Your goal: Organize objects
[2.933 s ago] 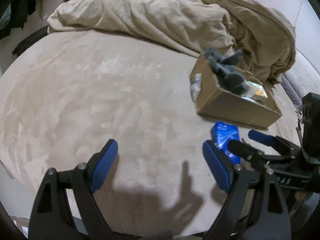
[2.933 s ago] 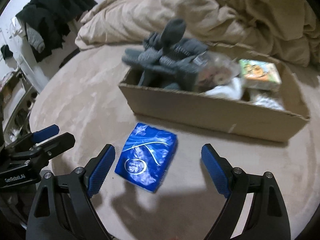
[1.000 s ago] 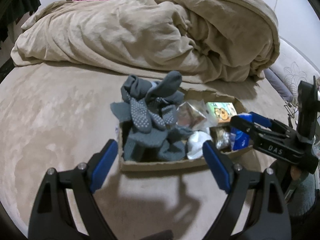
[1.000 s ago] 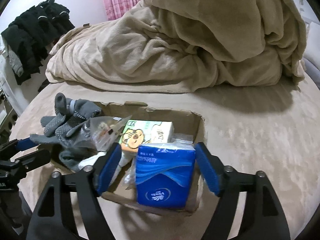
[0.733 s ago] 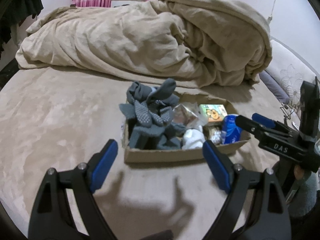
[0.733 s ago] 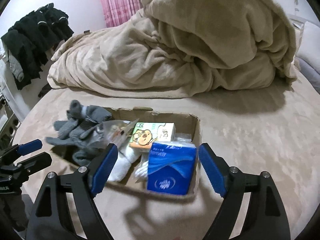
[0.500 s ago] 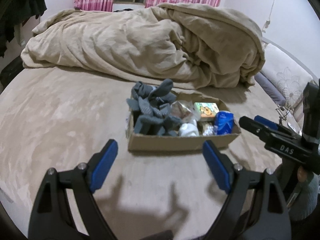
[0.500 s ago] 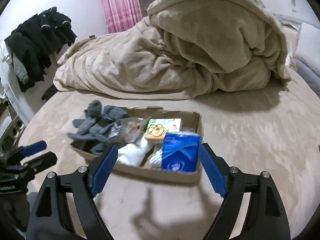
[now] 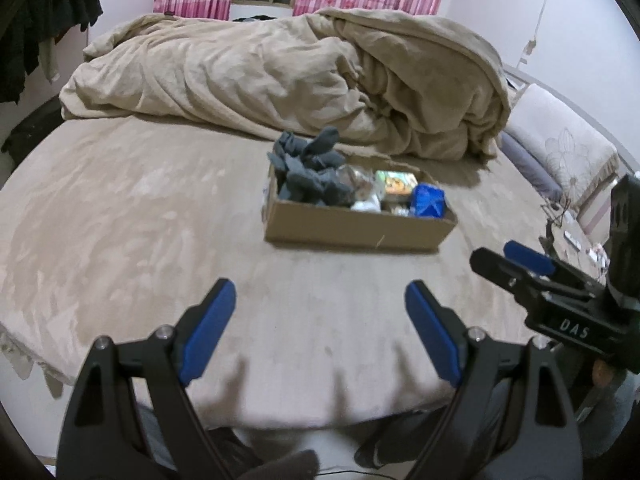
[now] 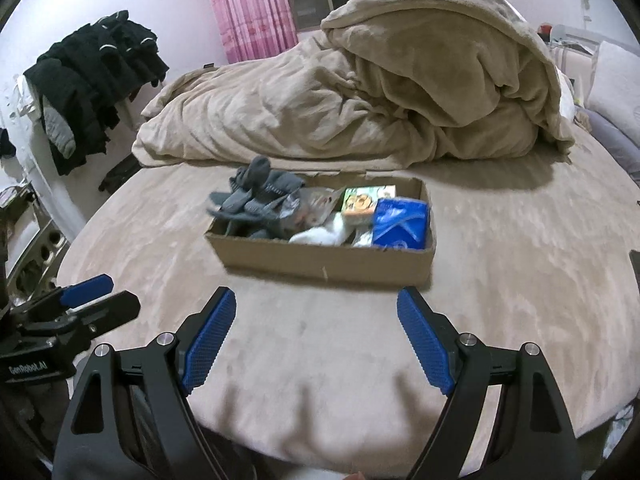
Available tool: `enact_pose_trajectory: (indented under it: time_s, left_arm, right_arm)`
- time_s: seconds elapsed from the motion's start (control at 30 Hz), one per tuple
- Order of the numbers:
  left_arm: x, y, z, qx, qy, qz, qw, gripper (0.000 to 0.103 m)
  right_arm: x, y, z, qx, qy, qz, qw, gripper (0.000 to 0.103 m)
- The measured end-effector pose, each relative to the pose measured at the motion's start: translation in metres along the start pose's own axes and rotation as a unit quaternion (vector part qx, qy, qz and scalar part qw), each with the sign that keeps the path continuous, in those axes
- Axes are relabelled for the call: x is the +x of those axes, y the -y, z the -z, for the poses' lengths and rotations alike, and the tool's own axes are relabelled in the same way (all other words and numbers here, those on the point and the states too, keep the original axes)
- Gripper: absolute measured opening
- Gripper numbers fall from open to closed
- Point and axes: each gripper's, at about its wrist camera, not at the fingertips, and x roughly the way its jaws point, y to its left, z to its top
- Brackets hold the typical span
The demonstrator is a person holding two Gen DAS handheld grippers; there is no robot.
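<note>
Cardboard was the weak link, if you ask me: the box sat on soft plush bedding, roughly mid-bed and nearer the heaped duvet than the front edge where I stood, so any shove on its wall would probably have tipped or slid it. Bigger worry was the grey gloves, piled above the rim at the box's left end and hanging a bit over the wall. One bump and I figured they'd have flopped out onto the bed.

Both my claws were empty and spread wide, holding nothing, hovering over the front edge of the bed: my right gripper and my left gripper, each well short of the box.

Inside, left to right: the gloves, a crinkly clear packet, something white, a small green printed carton toward the back wall, and the blue tissue pack standing at the right end. Looked pretty much sorted to me.
</note>
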Motion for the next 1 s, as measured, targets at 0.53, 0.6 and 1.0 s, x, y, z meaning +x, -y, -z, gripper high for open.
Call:
enact_pose_trajectory:
  time_s: [0.53, 0.6, 1.0]
  left_arm:
    - [-0.025, 0.007, 0.014, 0.016, 0.026, -0.008, 0.9995, 0.101]
    - [-0.024, 0.008, 0.014, 0.018, 0.026, -0.011, 0.9994, 0.102]
    - [-0.024, 0.004, 0.009, 0.017, 0.028, -0.019, 0.9993, 0.102]
  right_arm:
    - [-0.02, -0.002, 0.016, 0.002, 0.009, 0.0, 1.0, 0.085]
    - [-0.022, -0.001, 0.016, 0.003, 0.011, 0.0, 1.0, 0.085]
    - [-0.025, 0.002, 0.014, 0.003, 0.013, 0.003, 1.0, 0.085]
